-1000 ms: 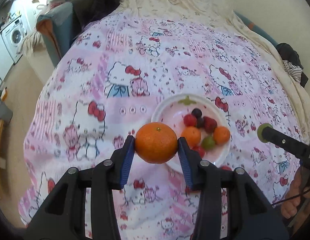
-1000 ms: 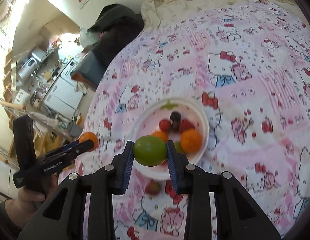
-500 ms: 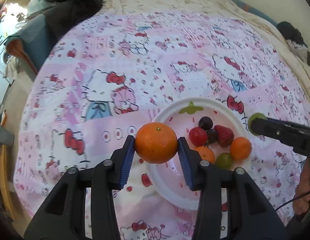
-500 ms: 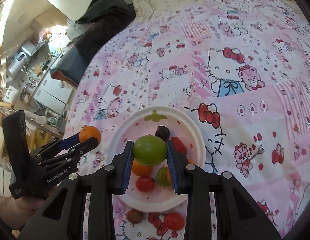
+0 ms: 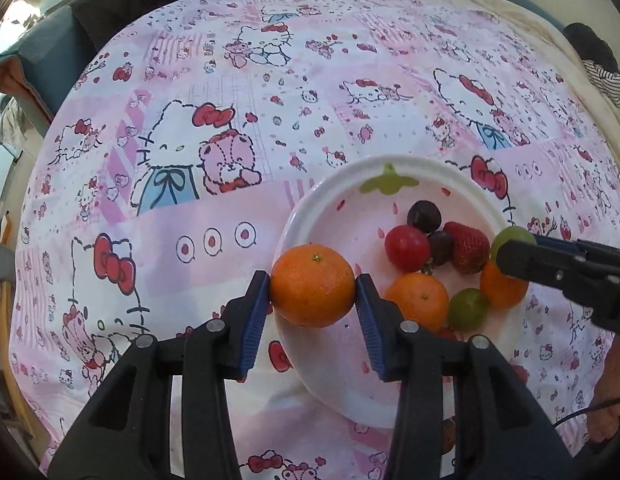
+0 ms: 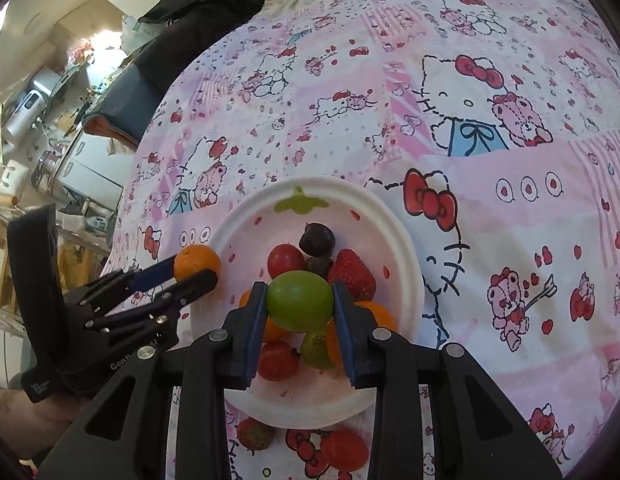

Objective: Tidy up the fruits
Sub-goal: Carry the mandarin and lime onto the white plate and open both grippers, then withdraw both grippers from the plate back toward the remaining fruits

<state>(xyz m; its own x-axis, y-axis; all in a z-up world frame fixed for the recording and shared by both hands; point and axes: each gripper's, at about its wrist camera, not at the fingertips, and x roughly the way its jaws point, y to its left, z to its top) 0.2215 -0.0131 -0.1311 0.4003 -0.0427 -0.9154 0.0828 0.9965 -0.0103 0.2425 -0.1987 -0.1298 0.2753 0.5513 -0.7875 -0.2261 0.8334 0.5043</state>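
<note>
Fingers first: your left fingers [image 5: 313,286] are closed on a mandarin [image 5: 312,285], pads pressed to its two sides, stem scar facing up. Your right fingers [image 6: 299,300] are clamped the same way on a green plum-like fruit [image 6: 299,301], which is rounder than it is long, so neither load has a long axis to mind.

Beyond your left fingers, the white plate [image 5: 310,208] lies ahead and to the right; the mandarin hangs over the plate's near-left rim, with bare plate floor just past it. Beyond your right fingers, the plate [image 6: 398,240] sits directly below and ahead, and the green fruit hangs over the heap already there: a cherry tomato [image 6: 285,260], a dark grape [image 6: 317,239], a strawberry [image 6: 352,270], more mandarins and a small green fruit.

The relation that counts, as I judge it: your left load has open plate under and beyond it, while your right load is over stacked fruit. Letting go there may send things rolling, so steer right toward a bare patch.

Two red fruits lie on the bed sheet [image 6: 510,152] on the near side of the plate, beneath your right fingers and not yet gathered.
</note>
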